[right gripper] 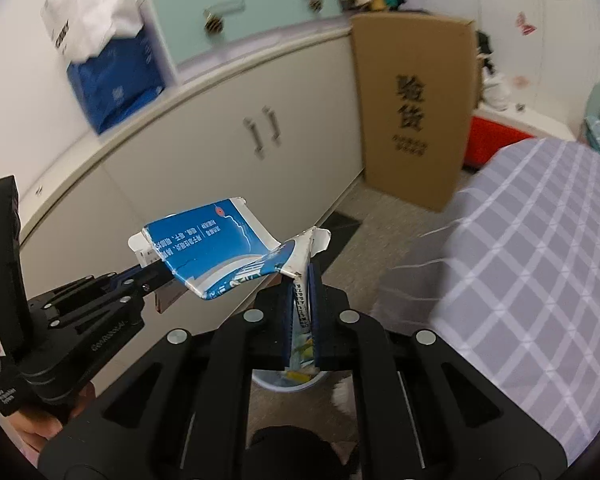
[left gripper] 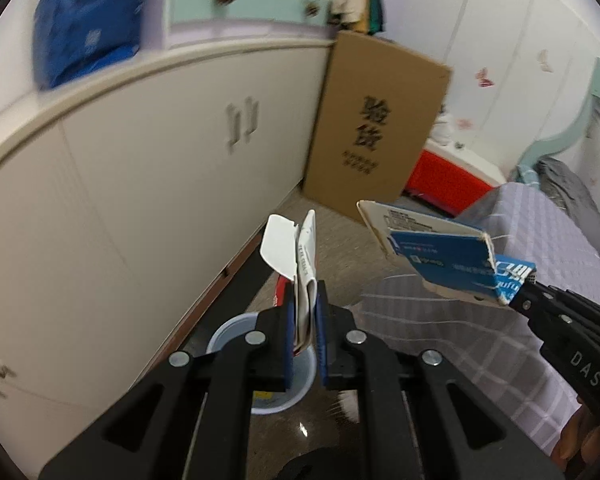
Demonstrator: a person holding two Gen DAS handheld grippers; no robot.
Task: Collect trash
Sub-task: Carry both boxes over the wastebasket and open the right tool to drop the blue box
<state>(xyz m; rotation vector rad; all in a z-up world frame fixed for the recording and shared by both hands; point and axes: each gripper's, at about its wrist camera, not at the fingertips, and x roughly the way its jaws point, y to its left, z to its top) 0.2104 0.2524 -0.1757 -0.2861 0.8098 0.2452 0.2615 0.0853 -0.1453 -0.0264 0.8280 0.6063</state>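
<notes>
My left gripper (left gripper: 305,300) is shut on a folded white paper wrapper (left gripper: 284,248) that sticks up out of its blue pads. It shows in the right wrist view too, as the left gripper (right gripper: 148,272) at the left, held by a hand. My right gripper (right gripper: 302,288) is shut on a crumpled blue-and-white carton (right gripper: 212,248) that bends away to the left. In the left wrist view the right gripper (left gripper: 520,296) reaches in from the right with that carton (left gripper: 440,260). A pale round trash bin (left gripper: 224,332) stands on the floor just under both grippers, and the bin (right gripper: 272,384) has scraps inside.
A white cabinet (left gripper: 140,200) runs along the left. A tall cardboard box (left gripper: 376,128) leans at its far end, with a red crate (left gripper: 440,176) beyond. A bed with a grey checked cover (right gripper: 520,260) fills the right. A blue bag (right gripper: 116,76) sits on the cabinet top.
</notes>
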